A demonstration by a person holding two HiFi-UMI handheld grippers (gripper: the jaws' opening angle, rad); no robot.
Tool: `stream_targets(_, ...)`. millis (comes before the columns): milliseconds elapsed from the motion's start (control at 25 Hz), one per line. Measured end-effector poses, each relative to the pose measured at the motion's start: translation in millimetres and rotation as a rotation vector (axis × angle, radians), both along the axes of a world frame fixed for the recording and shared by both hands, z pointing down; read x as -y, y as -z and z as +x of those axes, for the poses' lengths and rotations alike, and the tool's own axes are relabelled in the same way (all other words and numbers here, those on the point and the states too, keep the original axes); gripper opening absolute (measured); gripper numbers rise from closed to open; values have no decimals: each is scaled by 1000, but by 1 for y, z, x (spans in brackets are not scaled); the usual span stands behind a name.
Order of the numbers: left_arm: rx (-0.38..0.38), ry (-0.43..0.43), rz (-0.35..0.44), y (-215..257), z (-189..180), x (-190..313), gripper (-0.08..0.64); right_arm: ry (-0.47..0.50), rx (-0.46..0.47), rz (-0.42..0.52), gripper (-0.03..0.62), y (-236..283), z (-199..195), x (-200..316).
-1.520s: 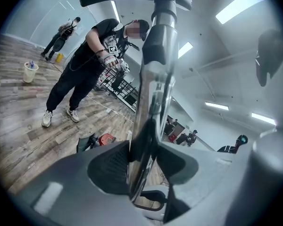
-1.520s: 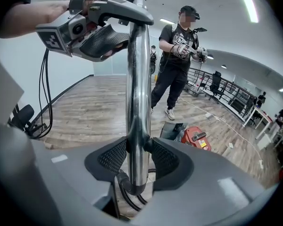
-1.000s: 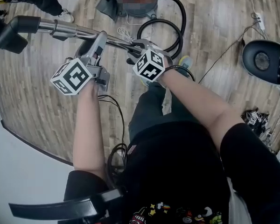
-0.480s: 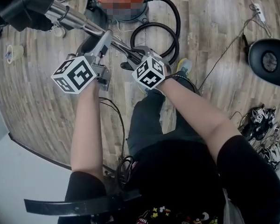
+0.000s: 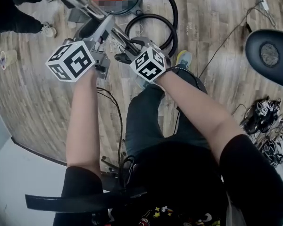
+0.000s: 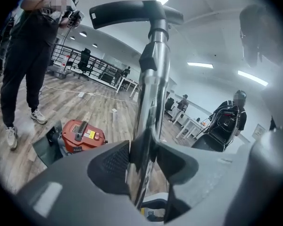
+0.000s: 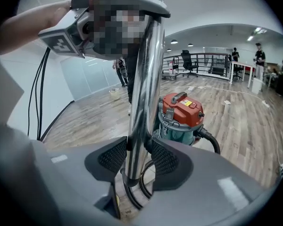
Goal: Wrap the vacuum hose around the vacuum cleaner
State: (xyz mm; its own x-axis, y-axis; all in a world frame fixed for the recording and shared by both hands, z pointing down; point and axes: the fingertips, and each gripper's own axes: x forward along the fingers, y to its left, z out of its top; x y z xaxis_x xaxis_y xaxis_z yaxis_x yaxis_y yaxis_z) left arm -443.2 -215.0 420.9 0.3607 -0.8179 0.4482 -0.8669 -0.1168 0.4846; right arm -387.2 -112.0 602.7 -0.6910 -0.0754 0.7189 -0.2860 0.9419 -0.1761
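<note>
wide wood-plank floor [image 5: 212, 41] underfoot, and the red and teal canister vacuum cleaner [image 7: 183, 113] stands well in from the floor's pale edge, black ribbed hose [image 5: 153, 20] looped loose on the boards just beside it. the shiny chrome wand [image 7: 144, 93] slants above, left gripper [image 6: 144, 159] clenched on it further up, right gripper [image 7: 139, 157] clamped nearer the hose end. best swing the wand round the canister with both grips firm, so the loop lays snug, no kinks.

Two claws (left claw [image 6: 144, 160], right claw [image 7: 134, 157]), one vacuum cleaner [image 7: 181, 113], one hose [image 7: 208, 138], one wand [image 7: 144, 79]
</note>
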Motion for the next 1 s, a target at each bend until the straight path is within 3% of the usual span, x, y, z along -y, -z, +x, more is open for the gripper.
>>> stream_targets(1000, 9, -244, -52, -147, 107, 129, 173, -212, 70, -83, 187, -134, 63, 99)
